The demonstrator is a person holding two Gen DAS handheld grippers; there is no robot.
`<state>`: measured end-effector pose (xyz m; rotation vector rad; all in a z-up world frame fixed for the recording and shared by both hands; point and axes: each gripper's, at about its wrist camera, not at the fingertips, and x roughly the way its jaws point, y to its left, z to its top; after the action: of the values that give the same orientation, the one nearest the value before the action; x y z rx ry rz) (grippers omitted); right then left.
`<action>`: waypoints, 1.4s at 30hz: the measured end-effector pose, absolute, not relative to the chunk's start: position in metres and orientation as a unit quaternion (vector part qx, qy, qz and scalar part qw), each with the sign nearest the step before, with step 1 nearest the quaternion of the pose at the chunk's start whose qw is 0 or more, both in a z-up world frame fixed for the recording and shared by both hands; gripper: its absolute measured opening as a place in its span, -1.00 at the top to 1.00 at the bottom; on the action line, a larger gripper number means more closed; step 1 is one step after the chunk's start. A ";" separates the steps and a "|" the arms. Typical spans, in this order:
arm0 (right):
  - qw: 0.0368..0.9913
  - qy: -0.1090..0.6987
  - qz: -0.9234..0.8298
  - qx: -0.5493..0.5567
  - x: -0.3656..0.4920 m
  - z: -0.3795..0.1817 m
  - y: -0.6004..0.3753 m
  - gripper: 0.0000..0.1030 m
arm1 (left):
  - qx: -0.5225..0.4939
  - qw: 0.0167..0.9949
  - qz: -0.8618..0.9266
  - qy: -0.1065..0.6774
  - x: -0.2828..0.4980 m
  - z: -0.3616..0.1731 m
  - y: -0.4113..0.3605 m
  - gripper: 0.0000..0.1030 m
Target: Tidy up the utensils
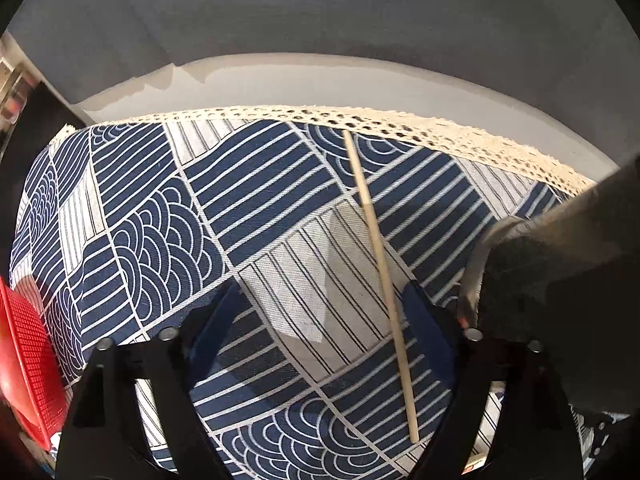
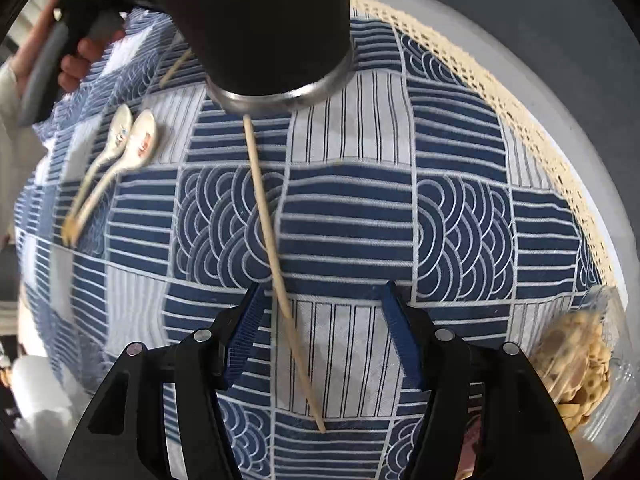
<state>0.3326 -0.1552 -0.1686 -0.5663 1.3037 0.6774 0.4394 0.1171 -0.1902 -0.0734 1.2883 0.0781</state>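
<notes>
In the left wrist view a pale wooden chopstick (image 1: 380,276) lies on the blue patterned tablecloth (image 1: 256,184). It sits between the fingers of my open left gripper (image 1: 320,312), close to the right pad (image 1: 424,320) and not pinched. In the right wrist view another chopstick (image 2: 276,264) lies on the cloth between the fingers of my open right gripper (image 2: 324,320), nearer the left pad (image 2: 248,332). Its far end runs under a black cup (image 2: 260,20) with a metal rim. Two ceramic spoons (image 2: 132,140) lie side by side at the left.
A short piece of a chopstick (image 2: 174,68) shows left of the cup. A hand (image 2: 80,60) grips a handle at top left. A clear pack of snacks (image 2: 576,368) lies right. A red mesh basket (image 1: 24,360) stands left; the cup (image 1: 560,260) crowds the right. The cloth's lace edge (image 1: 400,120) ends at the far side.
</notes>
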 end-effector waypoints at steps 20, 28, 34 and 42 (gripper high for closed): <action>0.699 0.625 0.314 -0.149 0.285 -0.133 -0.185 0.91 | -0.115 0.746 -0.008 0.656 0.361 -0.188 0.126 0.91; 0.725 0.590 0.329 -0.137 0.279 -0.089 -0.185 0.91 | -0.102 0.743 0.010 0.661 0.315 -0.170 0.139 0.91; 0.751 0.559 0.329 -0.122 0.269 -0.057 -0.183 0.91 | -0.093 0.761 0.015 0.642 0.302 -0.138 0.142 0.90; 0.788 0.511 0.330 -0.091 0.280 -0.010 -0.188 0.91 | -0.050 0.794 0.009 0.606 0.302 -0.073 0.152 0.90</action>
<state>0.2797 -0.1885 -0.0097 -0.1955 1.1015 0.7113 0.3020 0.1521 -0.0733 -0.1077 1.3032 0.0202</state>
